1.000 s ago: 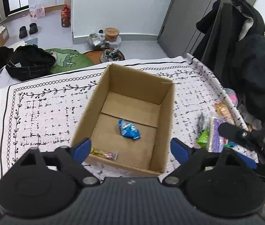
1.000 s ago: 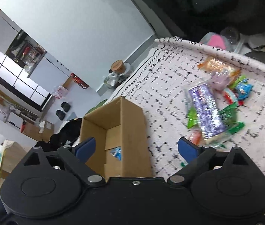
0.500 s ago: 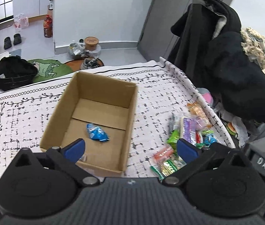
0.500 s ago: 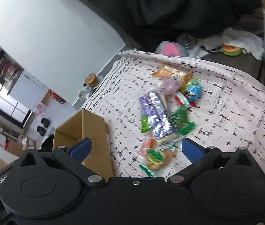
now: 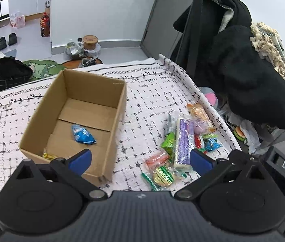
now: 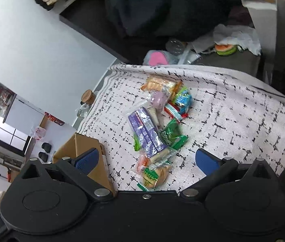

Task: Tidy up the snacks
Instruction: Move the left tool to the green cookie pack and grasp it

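An open cardboard box (image 5: 120,109) stands on the patterned tablecloth; a corner of it shows in the right wrist view (image 6: 82,141). Inside lie a blue snack packet (image 5: 83,135) and a yellow wrapped snack (image 5: 48,156). A pile of snacks lies right of the box, with a long purple packet (image 5: 182,139) (image 6: 146,129), green packets (image 5: 167,141) (image 6: 169,130), an orange packet (image 5: 197,109) (image 6: 156,84) and a round green-labelled snack (image 5: 162,177) (image 6: 152,178). My left gripper (image 5: 140,160) is open and empty above the table's near edge. My right gripper (image 6: 147,161) is open and empty over the near end of the pile.
Black coats (image 5: 243,64) hang on a chair beyond the table's right edge. A pink and grey item (image 6: 156,57) and a burger-shaped toy (image 6: 225,49) lie off that edge. A black bag (image 5: 7,74) sits on the floor at the far left.
My left gripper has swung right, so the box has slid left in view and the snack pile has come in. My right gripper has turned toward the pile and come closer over it.
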